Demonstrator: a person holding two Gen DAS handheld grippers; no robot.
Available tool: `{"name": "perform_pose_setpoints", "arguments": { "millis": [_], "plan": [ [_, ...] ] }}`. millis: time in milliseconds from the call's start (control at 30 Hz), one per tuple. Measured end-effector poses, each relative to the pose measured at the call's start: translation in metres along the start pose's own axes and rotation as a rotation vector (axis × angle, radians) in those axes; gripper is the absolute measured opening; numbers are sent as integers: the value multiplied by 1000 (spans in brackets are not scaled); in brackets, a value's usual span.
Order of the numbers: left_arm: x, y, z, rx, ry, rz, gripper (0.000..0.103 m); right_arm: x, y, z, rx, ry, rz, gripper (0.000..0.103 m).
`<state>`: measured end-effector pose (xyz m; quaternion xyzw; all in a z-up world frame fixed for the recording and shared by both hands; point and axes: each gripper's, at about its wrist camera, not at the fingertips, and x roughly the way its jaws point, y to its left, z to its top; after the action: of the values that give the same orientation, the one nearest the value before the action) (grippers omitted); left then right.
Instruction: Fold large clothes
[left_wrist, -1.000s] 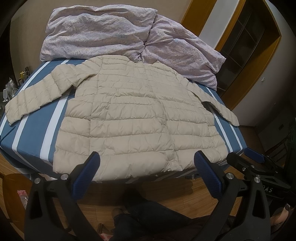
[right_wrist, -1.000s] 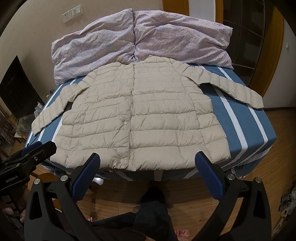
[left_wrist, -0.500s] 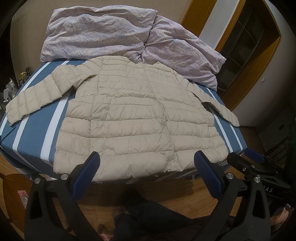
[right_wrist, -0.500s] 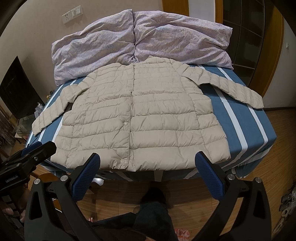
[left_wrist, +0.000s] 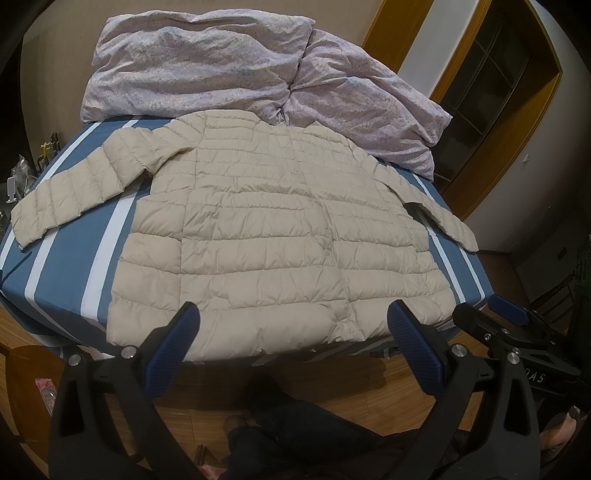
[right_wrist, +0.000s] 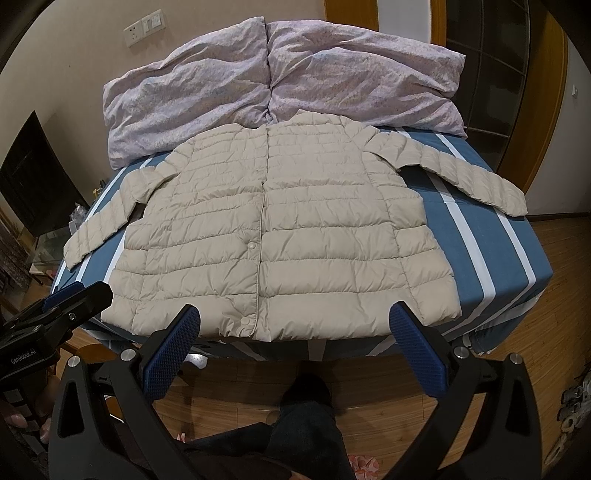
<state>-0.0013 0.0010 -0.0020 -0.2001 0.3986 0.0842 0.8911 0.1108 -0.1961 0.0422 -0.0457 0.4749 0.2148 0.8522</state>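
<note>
A beige quilted puffer jacket (left_wrist: 266, 236) lies flat and face up on the bed, both sleeves spread out to the sides; it also shows in the right wrist view (right_wrist: 280, 236). My left gripper (left_wrist: 293, 319) is open and empty, held just in front of the jacket's hem over the bed's near edge. My right gripper (right_wrist: 294, 319) is open and empty, also in front of the hem. The right gripper shows at the right of the left wrist view (left_wrist: 506, 325); the left gripper shows at the left of the right wrist view (right_wrist: 70, 299).
The bed has a blue sheet with white stripes (right_wrist: 480, 236). A crumpled lilac duvet (right_wrist: 280, 70) lies at the head. Wooden floor (right_wrist: 546, 332) surrounds the bed; a person's legs (right_wrist: 306, 417) stand below. A dark screen (right_wrist: 33, 177) stands at left.
</note>
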Motion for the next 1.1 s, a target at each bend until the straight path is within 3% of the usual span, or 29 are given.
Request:
{"name": "perform_pose_setpoints", "arguments": {
  "millis": [600,1100],
  "plan": [
    [3,5,-2,-5,8,2,101,6,-1,5,2,8,-1,102],
    [40,25,31,-52,53,42,101,41,-8,36,17,61,-18,102]
  ]
}}
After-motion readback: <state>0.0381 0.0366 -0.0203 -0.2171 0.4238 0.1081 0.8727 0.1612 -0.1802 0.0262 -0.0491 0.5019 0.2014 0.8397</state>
